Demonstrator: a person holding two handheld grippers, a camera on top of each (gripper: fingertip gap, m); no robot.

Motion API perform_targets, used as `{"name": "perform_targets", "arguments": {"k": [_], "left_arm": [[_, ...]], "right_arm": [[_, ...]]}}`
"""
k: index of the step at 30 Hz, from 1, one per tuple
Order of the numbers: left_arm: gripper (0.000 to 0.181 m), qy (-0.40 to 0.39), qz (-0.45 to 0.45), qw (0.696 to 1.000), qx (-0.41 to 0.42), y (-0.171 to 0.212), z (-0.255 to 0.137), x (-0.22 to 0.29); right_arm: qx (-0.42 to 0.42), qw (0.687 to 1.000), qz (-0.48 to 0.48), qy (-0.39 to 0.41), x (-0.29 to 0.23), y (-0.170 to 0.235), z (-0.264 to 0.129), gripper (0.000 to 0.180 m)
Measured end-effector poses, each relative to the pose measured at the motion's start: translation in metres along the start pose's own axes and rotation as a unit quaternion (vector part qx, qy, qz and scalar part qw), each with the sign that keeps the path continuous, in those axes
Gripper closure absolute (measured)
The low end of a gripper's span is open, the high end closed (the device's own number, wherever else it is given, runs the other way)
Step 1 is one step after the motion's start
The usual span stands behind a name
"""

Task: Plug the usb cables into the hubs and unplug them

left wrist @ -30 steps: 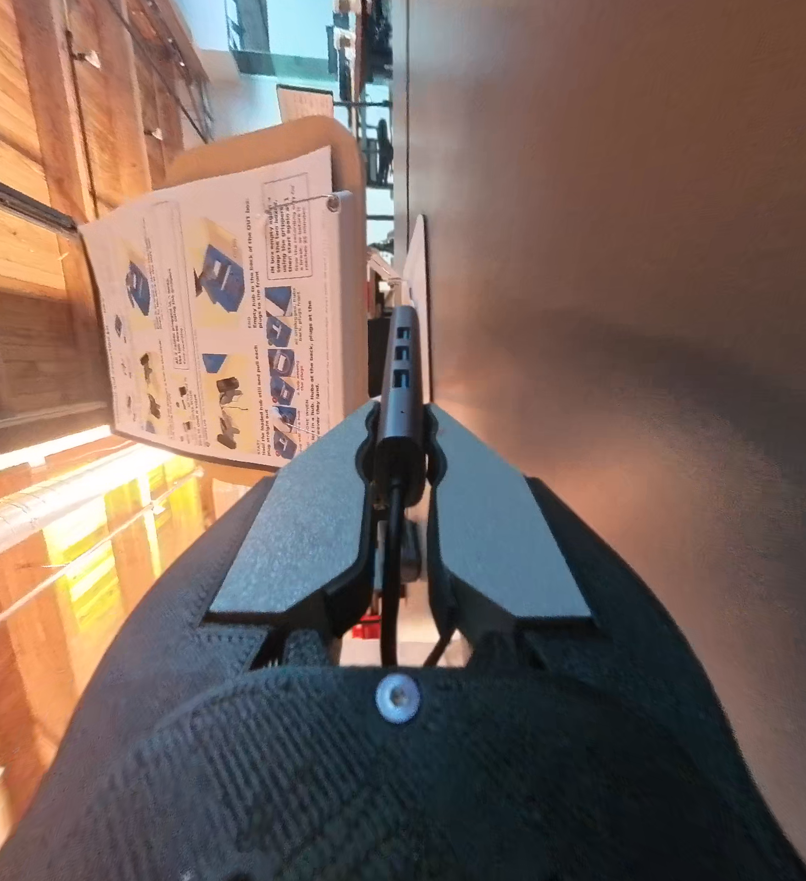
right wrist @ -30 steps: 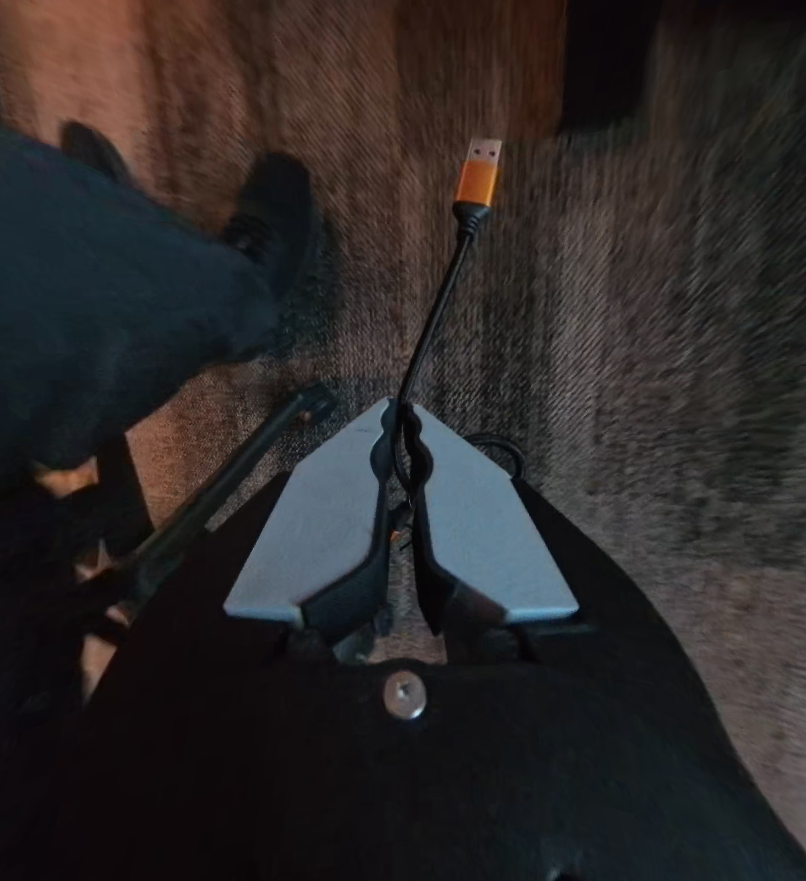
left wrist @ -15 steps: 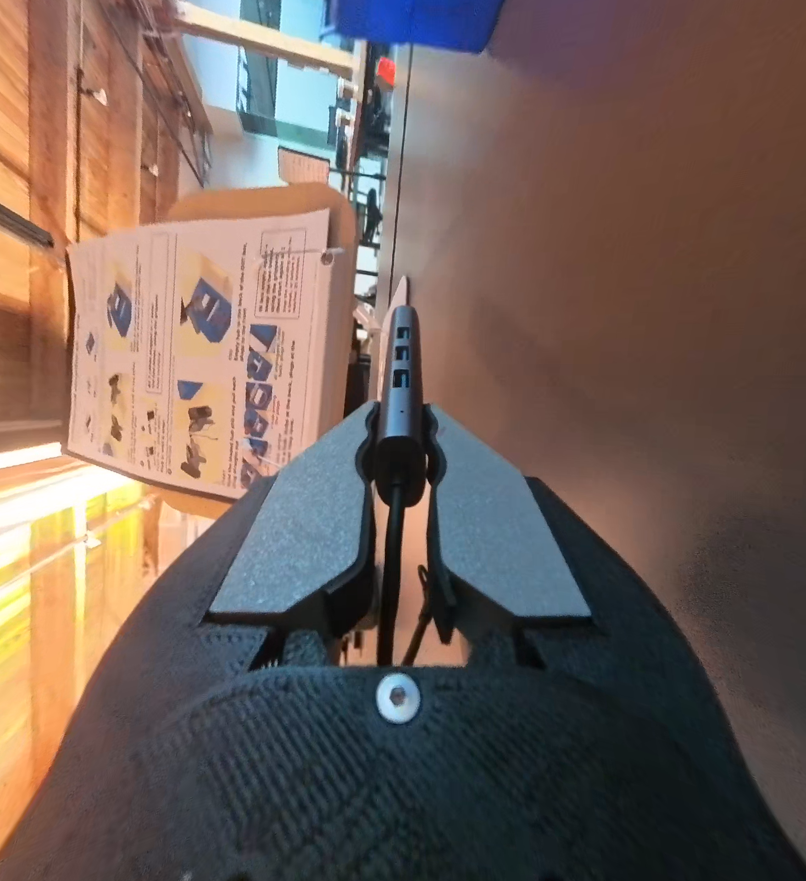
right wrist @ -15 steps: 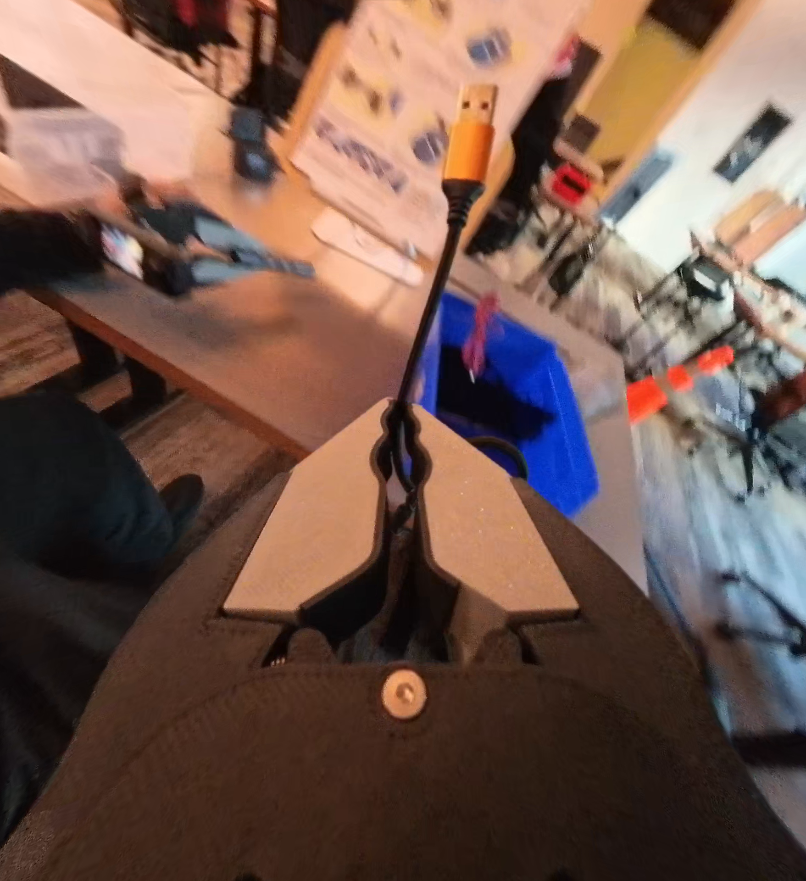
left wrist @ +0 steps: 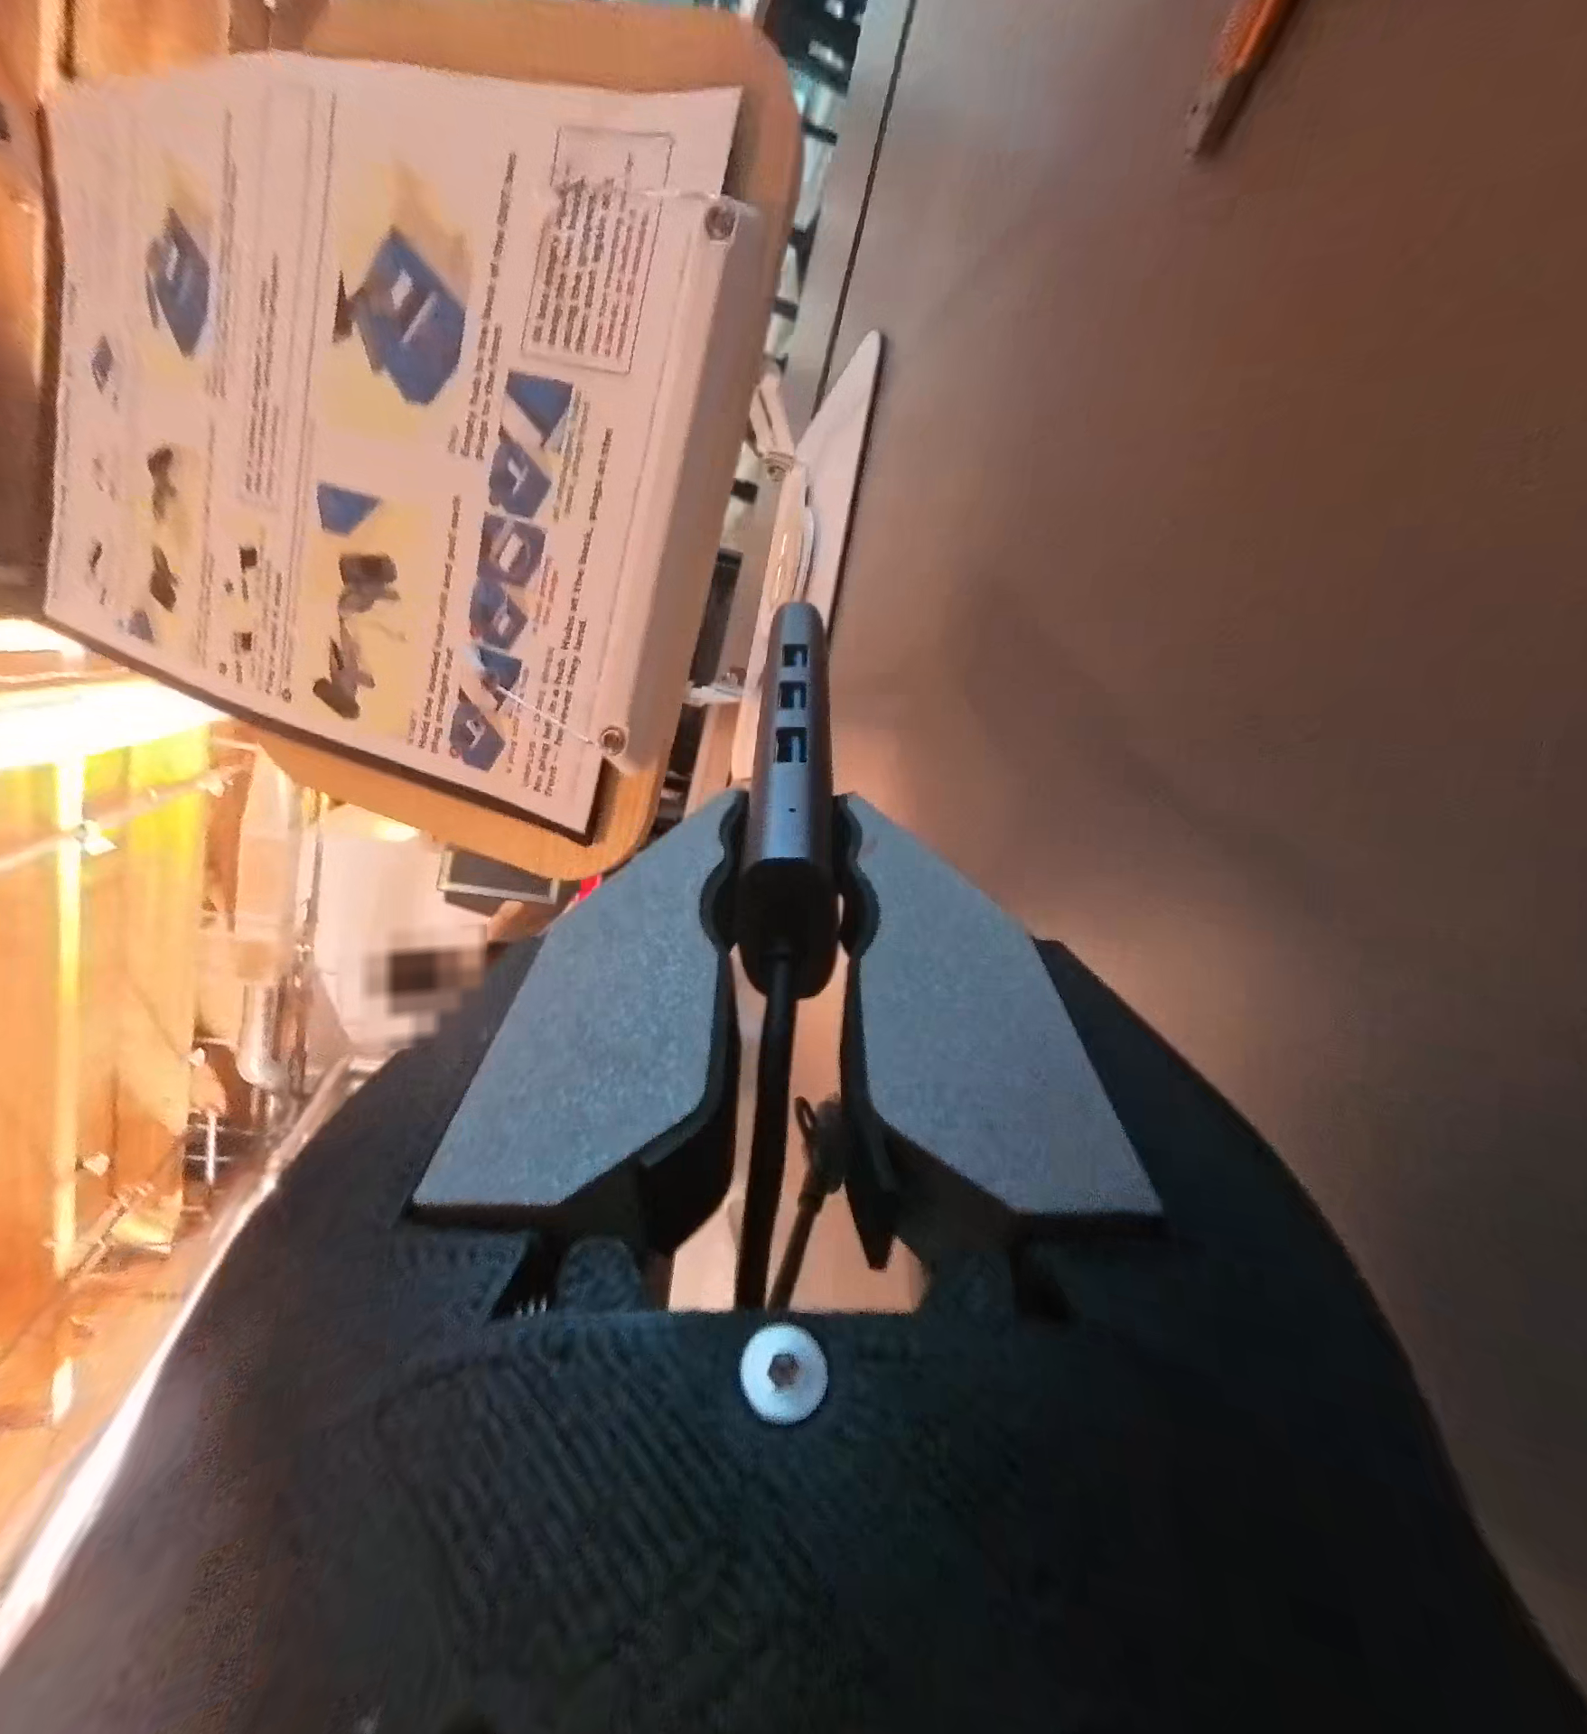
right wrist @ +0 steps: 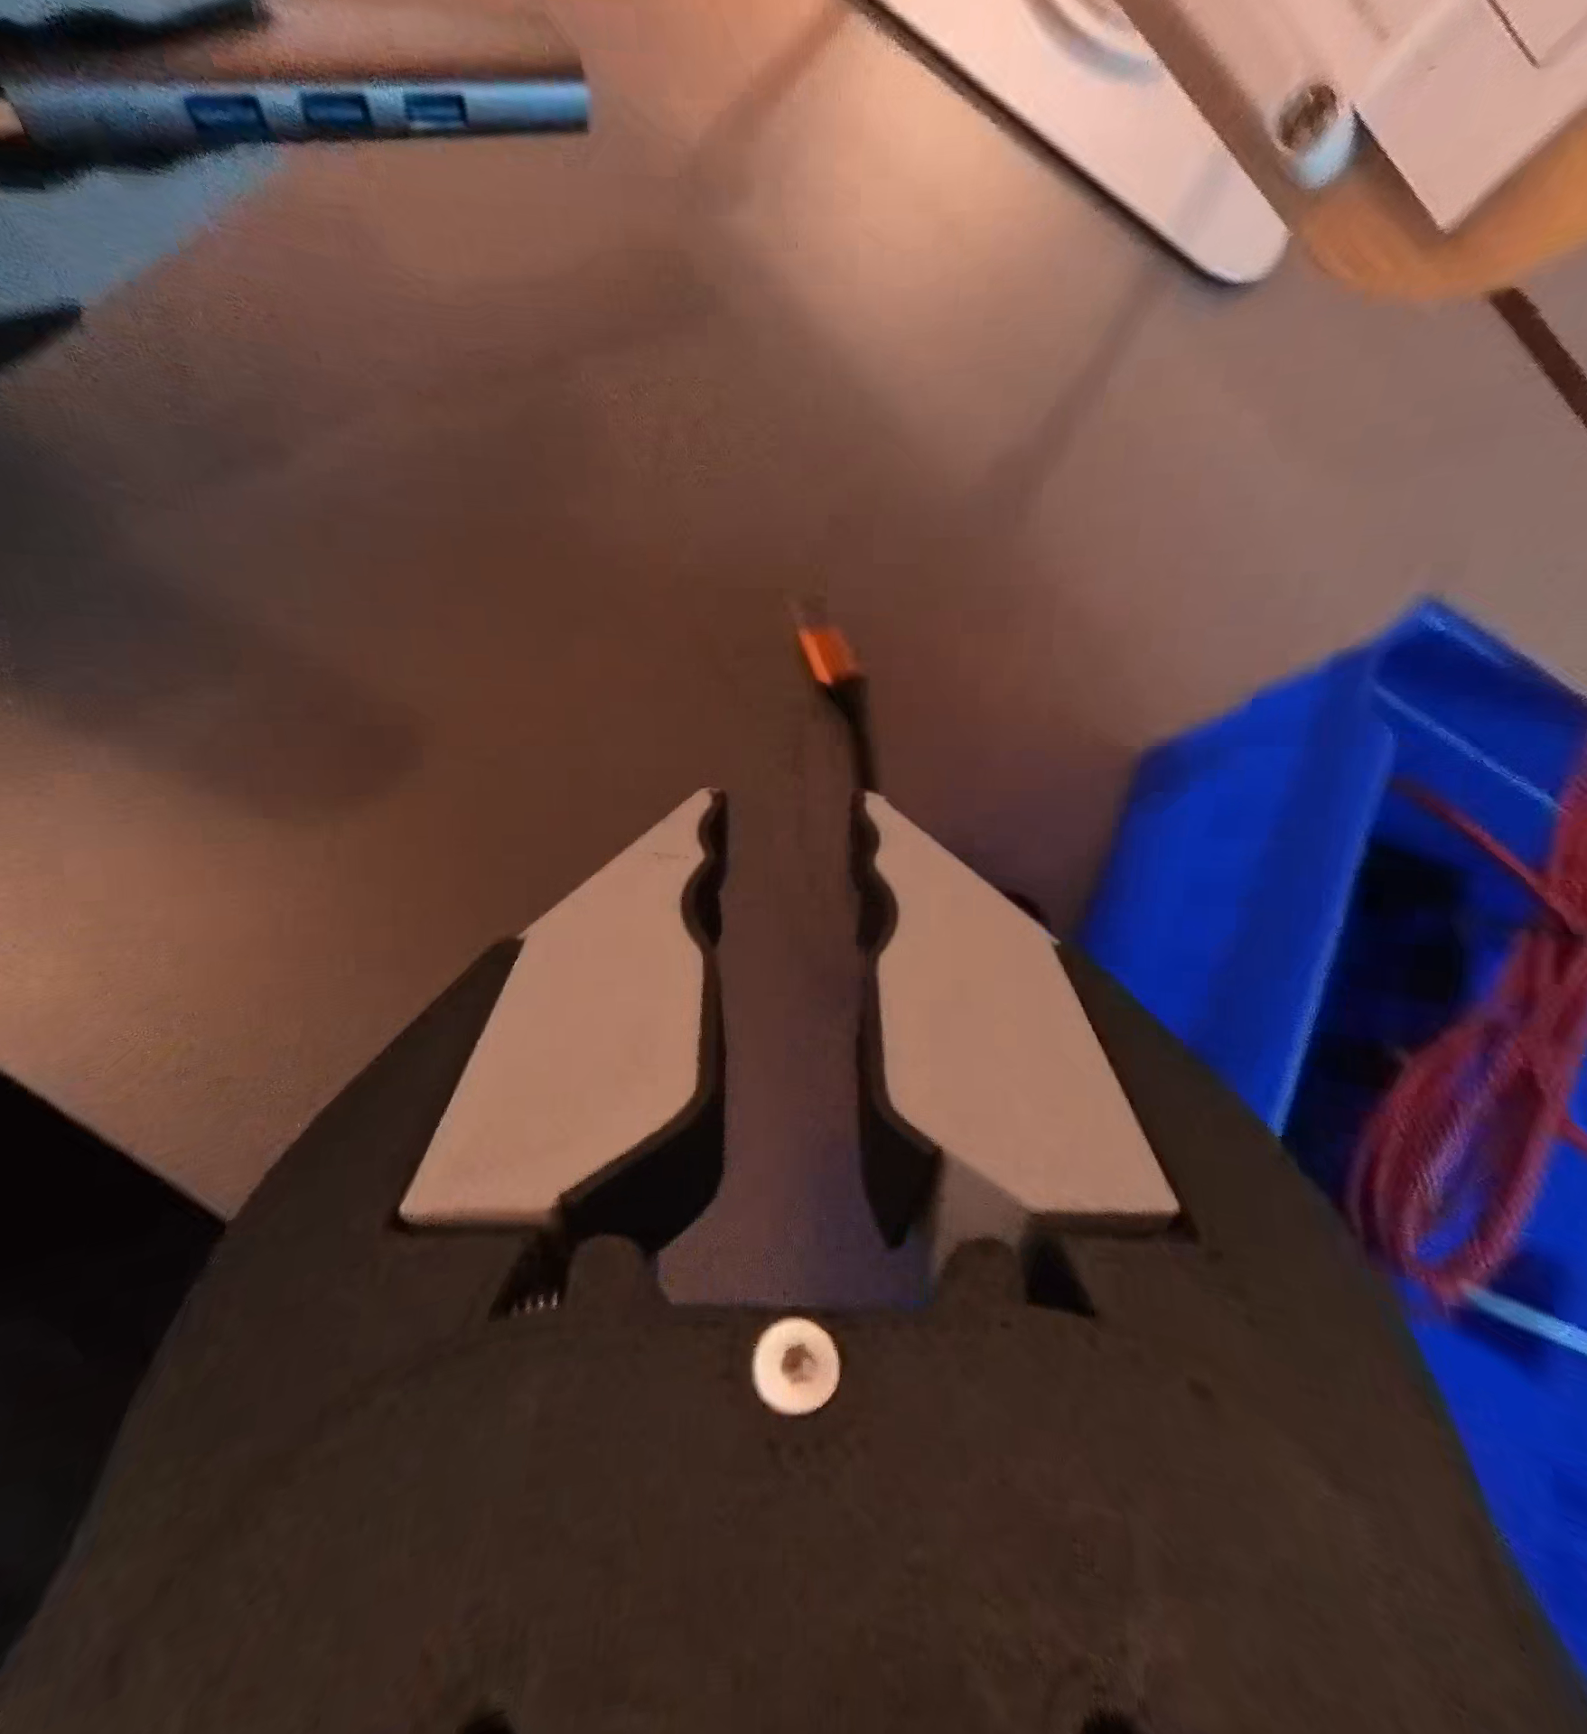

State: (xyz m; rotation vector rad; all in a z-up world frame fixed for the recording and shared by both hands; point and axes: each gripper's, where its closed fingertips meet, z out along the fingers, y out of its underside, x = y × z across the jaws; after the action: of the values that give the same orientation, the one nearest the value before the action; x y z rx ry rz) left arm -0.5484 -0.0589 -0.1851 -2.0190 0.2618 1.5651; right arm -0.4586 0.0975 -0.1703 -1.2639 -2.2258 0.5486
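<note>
We see left claw (left wrist: 787, 826) clamped on grey USB hub (left wrist: 794, 741), right claw (right wrist: 787, 807) parted, orange-plugged USB cable (right wrist: 825, 657) just beyond its tips above the tabletop (right wrist: 489, 422), blue bin (right wrist: 1287, 891) at right edge.

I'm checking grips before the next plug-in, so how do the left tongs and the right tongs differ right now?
The left tongs are shut on the grey USB hub; the right tongs stand open with nothing between them. The hub's black lead runs back between the left tongs, while the orange-plugged USB cable sits just past the right tongs' tips, ungripped. Both pairs have flat grey fingers with notched inner edges.
</note>
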Motion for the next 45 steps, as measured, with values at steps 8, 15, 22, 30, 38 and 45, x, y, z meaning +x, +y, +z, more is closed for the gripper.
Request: {"name": "perform_targets", "arguments": {"k": [8, 15, 22, 30, 38, 45], "left_arm": [[0.167, -0.025, -0.013, 0.999, 0.025, -0.013, -0.018, -0.015], [0.167, 0.023, -0.118, 0.988, 0.092, -0.02, -0.021, -0.012], [0.166, 0.039, -0.152, 0.986, 0.055, 0.0, -0.01, -0.006], [0.167, 0.034, -0.152, 0.987, 0.051, -0.001, 0.001, -0.01], [0.167, 0.006, -0.067, 0.996, 0.057, -0.009, 0.029, -0.03], [0.167, 0.037, -0.066, 0.995, 0.072, -0.022, 0.017, -0.012]], "right_arm": [[0.054, 0.997, -0.033, -0.037, 0.029, -0.05, 0.006, 0.142], [0.018, 0.998, -0.025, -0.051, 0.021, -0.017, 0.05, 0.144], [-0.003, 1.0, -0.003, -0.004, 0.053, 0.002, 0.106, 0.14], [0.055, 0.992, 0.044, -0.1, 0.034, -0.002, 0.109, 0.166], [0.298, 0.903, -0.046, -0.308, -0.028, -0.061, 0.017, 0.168], [0.346, 0.863, -0.118, -0.349, -0.057, -0.062, -0.013, 0.168]]}}
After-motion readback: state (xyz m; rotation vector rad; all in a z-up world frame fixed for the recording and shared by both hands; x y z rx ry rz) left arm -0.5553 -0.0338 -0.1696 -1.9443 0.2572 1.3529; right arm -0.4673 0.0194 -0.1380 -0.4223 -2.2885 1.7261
